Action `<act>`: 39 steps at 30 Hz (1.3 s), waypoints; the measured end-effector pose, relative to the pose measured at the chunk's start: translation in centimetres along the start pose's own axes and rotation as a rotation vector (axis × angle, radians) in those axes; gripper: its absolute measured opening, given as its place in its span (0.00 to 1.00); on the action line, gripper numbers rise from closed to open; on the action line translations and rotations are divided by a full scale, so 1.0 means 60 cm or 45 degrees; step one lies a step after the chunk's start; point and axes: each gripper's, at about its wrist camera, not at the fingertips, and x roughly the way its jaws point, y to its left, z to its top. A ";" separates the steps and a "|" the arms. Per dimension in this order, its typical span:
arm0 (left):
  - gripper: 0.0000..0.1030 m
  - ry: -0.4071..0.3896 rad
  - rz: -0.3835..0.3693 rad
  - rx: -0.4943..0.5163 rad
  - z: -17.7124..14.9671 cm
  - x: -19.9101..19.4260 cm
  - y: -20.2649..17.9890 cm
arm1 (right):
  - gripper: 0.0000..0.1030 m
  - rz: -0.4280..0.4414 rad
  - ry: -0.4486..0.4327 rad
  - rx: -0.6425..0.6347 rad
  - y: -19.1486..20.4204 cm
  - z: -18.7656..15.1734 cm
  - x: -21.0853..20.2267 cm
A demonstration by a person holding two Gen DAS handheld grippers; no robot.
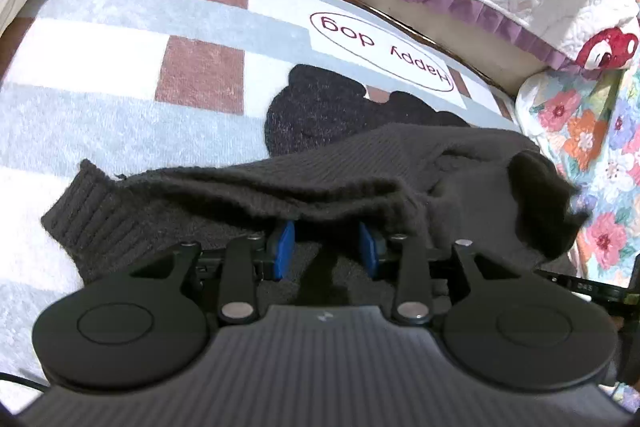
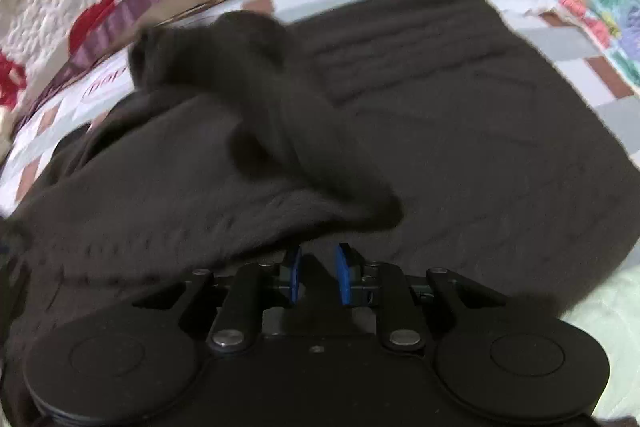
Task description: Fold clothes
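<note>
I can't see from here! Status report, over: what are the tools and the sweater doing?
Left tool open, knit draped over its tips. Right tool partly open, sweater fold over its tips. Sweater half-folded on checked blanket. Separate black garment lying behind it.

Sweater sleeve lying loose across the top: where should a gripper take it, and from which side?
Probably at the sleeve end nearest the pillows, coming from above. It lies bunched and raised on the flat sweater, so fingers could close around it without catching the layer beneath.

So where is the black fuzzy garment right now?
In the left wrist view the black fuzzy garment lies on the checked blanket, just beyond the dark ribbed sweater, below the "Happy dog" label.
</note>
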 end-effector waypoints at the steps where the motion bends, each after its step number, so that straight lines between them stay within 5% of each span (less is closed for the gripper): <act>1: 0.34 0.001 -0.002 -0.002 -0.001 -0.001 0.000 | 0.28 0.005 -0.012 -0.063 0.009 0.005 -0.008; 5: 0.34 -0.008 -0.006 -0.013 -0.003 -0.007 -0.001 | 0.47 0.013 -0.083 -0.340 0.053 0.027 -0.044; 8: 0.38 -0.024 -0.012 -0.022 -0.002 -0.014 0.001 | 0.57 -0.078 -0.222 -0.614 0.087 0.030 -0.072; 15: 0.38 -0.007 -0.038 0.008 -0.004 -0.014 -0.012 | 0.62 -0.145 -0.192 -1.118 0.141 -0.004 -0.018; 16: 0.38 -0.004 -0.046 0.006 -0.006 -0.013 -0.015 | 0.60 -0.144 -0.190 -1.142 0.139 -0.006 -0.010; 18: 0.38 0.003 -0.064 0.001 -0.009 -0.010 -0.020 | 0.21 -0.141 -0.185 -1.189 0.137 -0.008 0.007; 19: 0.38 0.008 -0.058 0.012 -0.012 -0.008 -0.023 | 0.09 -0.110 -0.187 -1.076 0.130 0.015 0.002; 22: 0.38 0.029 0.007 0.076 -0.024 0.000 -0.028 | 0.09 -0.007 -0.296 -0.379 0.050 0.102 -0.060; 25: 0.38 0.044 -0.001 0.048 -0.030 0.003 -0.020 | 0.09 -0.105 -0.403 -0.096 -0.024 0.126 -0.112; 28: 0.39 0.040 -0.005 0.035 -0.027 0.003 -0.014 | 0.14 -0.277 -0.356 -0.084 -0.068 0.131 -0.118; 29: 0.40 0.037 -0.001 0.041 -0.026 0.002 -0.014 | 0.31 -0.359 -0.338 -0.102 -0.075 0.127 -0.111; 32: 0.40 0.030 -0.002 0.032 -0.023 -0.004 -0.010 | 0.40 -0.608 -0.284 -0.155 -0.098 0.114 -0.091; 35: 0.40 0.006 -0.046 -0.023 -0.020 -0.018 0.000 | 0.54 -0.617 -0.288 -0.084 -0.100 0.107 -0.098; 39: 0.42 -0.060 -0.113 -0.125 -0.017 -0.041 0.020 | 0.57 -0.402 -0.352 -0.089 -0.060 0.114 -0.107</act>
